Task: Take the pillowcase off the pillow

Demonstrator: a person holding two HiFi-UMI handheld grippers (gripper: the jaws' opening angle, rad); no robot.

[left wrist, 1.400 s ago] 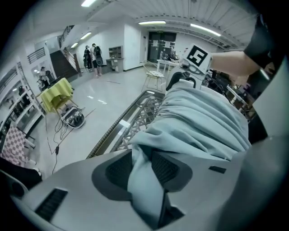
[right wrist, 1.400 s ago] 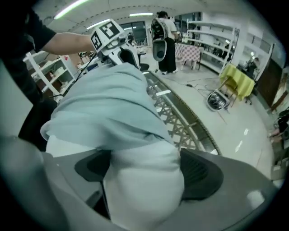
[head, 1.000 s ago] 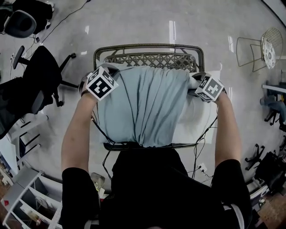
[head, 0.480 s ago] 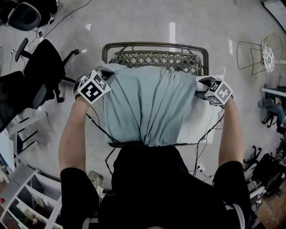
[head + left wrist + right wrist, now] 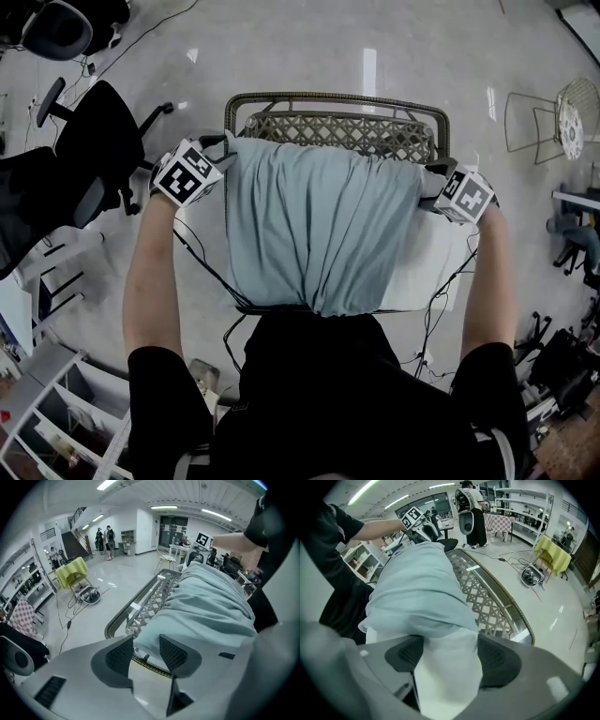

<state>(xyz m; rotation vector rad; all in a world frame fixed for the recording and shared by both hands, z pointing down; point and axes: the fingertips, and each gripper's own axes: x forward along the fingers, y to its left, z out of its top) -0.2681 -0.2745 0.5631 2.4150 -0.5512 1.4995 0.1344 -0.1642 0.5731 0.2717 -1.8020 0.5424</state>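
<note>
Since a second ago my left gripper [image 5: 146, 637] has been sliding outward. It is now sitting just outside the left rail of the lattice-backed chair [image 5: 337, 131], and its jaws have just been opening.

The pillow [image 5: 441, 267] is lying on that chair with its long axis running left to right, from one gripper to the other. The pale blue pillowcase [image 5: 319, 225] is covering most of it, with creases running from the chair back toward me. Its open end is facing right, where bare white pillow is sticking out.

My black shirt [image 5: 347, 394] is hiding the near edge of pillow and case. The seat is lying out of sight beneath them. In the head view the marker cubes [image 5: 187, 171] are covering both sets of jaws.

Looking along the left jaws, I am seeing them spread, with the pillowcase's far-left corner lying at the tips and neither pad pressing it. The right gripper [image 5: 451, 637] is holding its jaws wide, having just been opening them further, and the white pillow end is filling the gap and touching both pads.
</note>
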